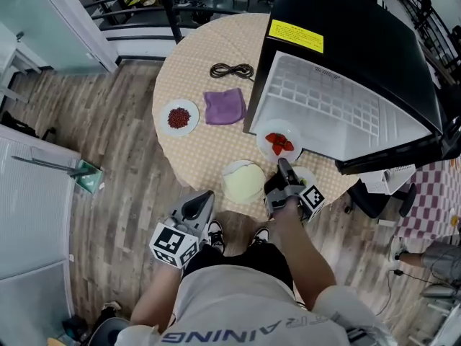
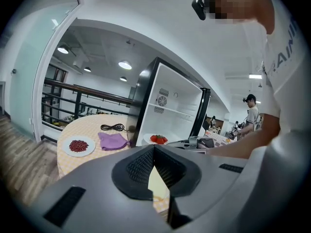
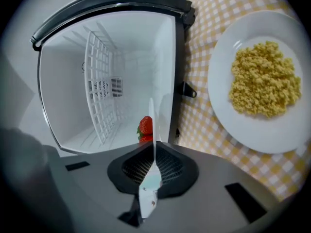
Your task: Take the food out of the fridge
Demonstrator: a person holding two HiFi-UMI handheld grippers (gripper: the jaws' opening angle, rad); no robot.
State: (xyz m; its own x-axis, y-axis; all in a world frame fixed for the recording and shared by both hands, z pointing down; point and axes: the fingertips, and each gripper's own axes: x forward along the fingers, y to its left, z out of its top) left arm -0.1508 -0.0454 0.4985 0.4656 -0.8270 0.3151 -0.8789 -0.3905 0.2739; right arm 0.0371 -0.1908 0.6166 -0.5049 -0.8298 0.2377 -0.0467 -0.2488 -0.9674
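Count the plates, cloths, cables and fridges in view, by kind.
Plates of food: 4 (bean plate, strawberry plate, pale-food plate, crumb plate)
Purple cloth: 1
Black cable: 1
Fridge: 1
Total: 7

Place: an open-plan lab or office floor, with one corner staged for dining.
Table: a round table [image 1: 209, 143] in a checked cloth lies beneath the left claw [image 1: 204, 197] and the right claw [image 1: 283, 163].
Fridge: a small black fridge [image 1: 360, 42] stands on the tabletop, open, straight ahead of the right claw.
Food: a strawberry plate [image 1: 279, 144] sits at the right claw's tips.
Surroundings: a black railing [image 2: 73, 93] and a glass wall [image 2: 29, 72] lie ahead-left of the left claw, with ceiling lights [image 2: 125, 65] above.
People: another person [image 2: 251, 111] stands far off to its right.
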